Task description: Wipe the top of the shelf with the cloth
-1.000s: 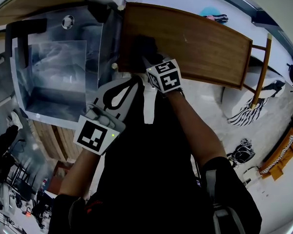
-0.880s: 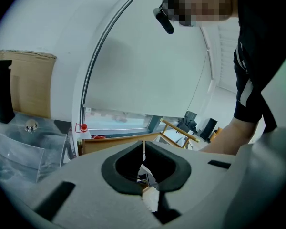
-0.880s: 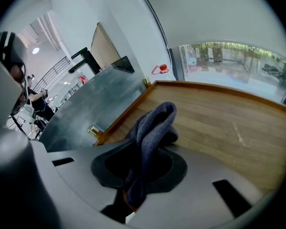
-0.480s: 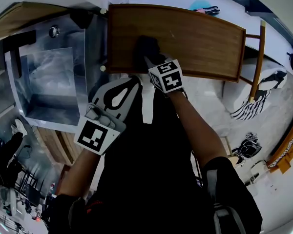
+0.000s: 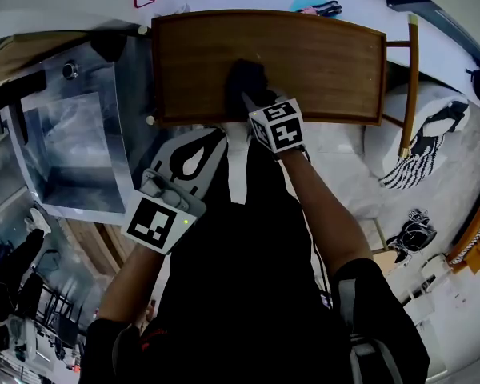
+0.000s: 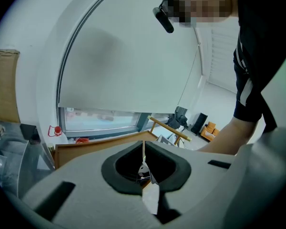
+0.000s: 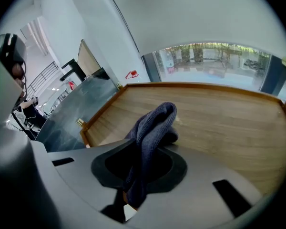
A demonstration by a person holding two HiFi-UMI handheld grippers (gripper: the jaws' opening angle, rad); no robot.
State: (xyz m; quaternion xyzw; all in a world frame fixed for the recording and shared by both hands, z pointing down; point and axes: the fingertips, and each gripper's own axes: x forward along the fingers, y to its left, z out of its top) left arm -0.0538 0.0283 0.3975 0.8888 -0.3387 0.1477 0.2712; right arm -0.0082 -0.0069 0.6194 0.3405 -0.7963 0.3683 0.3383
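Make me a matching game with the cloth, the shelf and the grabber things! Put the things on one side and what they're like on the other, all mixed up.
Things
1. cloth
2. left gripper
3. shelf top
4. metal sink

Matches
A. brown wood
B. shiny steel, beside the shelf
C. pinched in the right gripper
D. shut, with nothing in it

Pairs: 1-C, 2-D, 3-A, 4-B
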